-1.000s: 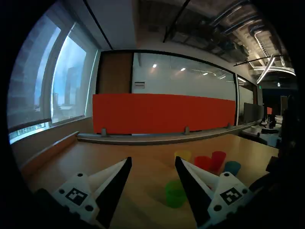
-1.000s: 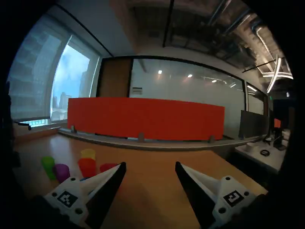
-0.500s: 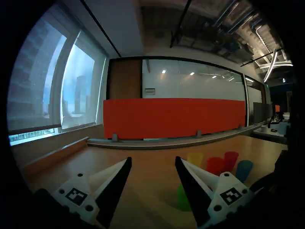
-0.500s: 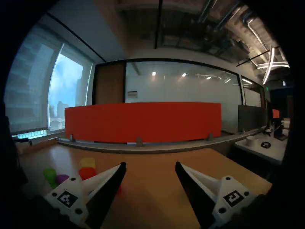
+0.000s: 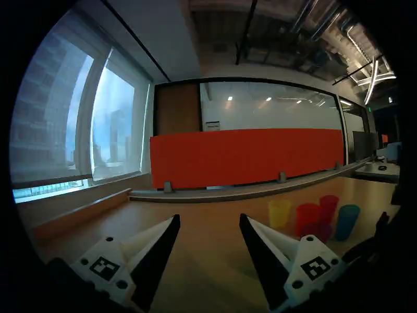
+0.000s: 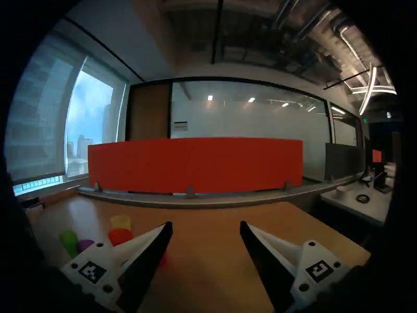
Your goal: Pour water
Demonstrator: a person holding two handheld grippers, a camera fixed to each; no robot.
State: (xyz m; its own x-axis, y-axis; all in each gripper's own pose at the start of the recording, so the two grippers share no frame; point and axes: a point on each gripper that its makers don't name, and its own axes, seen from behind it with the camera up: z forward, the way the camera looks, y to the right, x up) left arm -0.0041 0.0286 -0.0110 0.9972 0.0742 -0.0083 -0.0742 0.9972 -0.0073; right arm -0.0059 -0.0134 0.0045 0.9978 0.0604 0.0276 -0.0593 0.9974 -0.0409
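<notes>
Cups [image 6: 119,236] partly behind fingers [image 6: 147,256].

Ahead of you: yellow cup [image 5: 279,212], red cup [image 5: 307,216], teal cup [image 5: 347,221]; orange-red divider panel [image 5: 245,156]; tan wooden desk [image 5: 208,224].

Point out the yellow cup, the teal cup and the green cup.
yellow cup [image 5: 279,213], left gripper view, side wall.
teal cup [image 5: 347,221], left gripper view, side wall.
green cup [image 6: 69,242], right gripper view, side wall.

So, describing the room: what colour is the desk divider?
Orange-red; the divider shows best in the right gripper view.
</notes>
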